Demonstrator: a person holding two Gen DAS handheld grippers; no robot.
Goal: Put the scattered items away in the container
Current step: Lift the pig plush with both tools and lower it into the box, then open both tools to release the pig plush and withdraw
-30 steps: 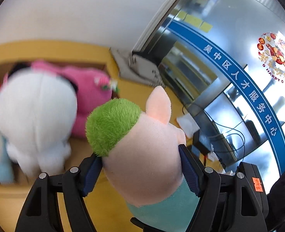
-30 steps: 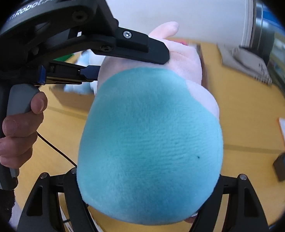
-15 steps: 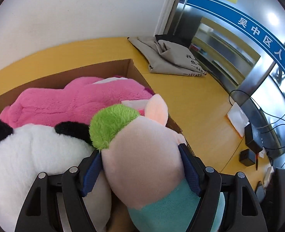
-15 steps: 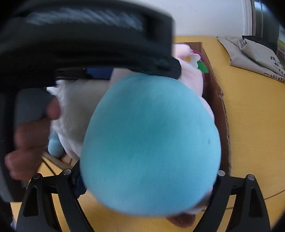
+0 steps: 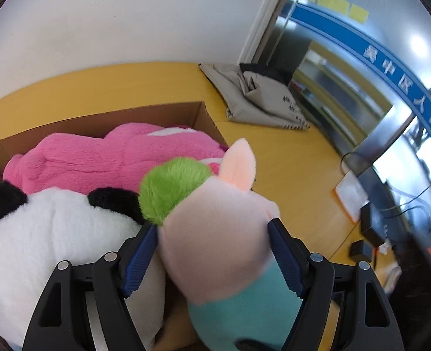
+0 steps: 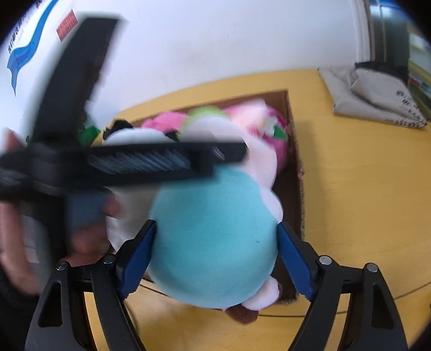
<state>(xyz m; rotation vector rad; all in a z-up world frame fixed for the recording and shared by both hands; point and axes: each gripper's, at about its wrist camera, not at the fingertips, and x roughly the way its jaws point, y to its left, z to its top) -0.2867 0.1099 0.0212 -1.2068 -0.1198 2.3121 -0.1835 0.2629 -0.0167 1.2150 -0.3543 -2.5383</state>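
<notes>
moved: I've brought the pig plush (image 5: 215, 251) lower over the cardboard box (image 5: 145, 114)
jaws: both grippers clamped on it, steadying the drop

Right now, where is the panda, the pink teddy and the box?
panda (image 5: 57, 234), left wrist view, its white head.
pink teddy (image 5: 98, 158), left wrist view, its fluffy back.
box (image 5: 145, 114), left wrist view, its far cardboard wall.

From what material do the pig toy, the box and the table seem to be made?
Pig plush toy: soft short-pile fabric, probably stuffed; its surface looks fuzzy and it bulges between the left gripper pads. Its green tuft has a longer, shaggier pile. Cardboard box: plain brown matte cardboard with thin, raw-cut walls. Table: smooth yellow-orange top, apparently wood or laminate; the frames do not settle which.
</notes>
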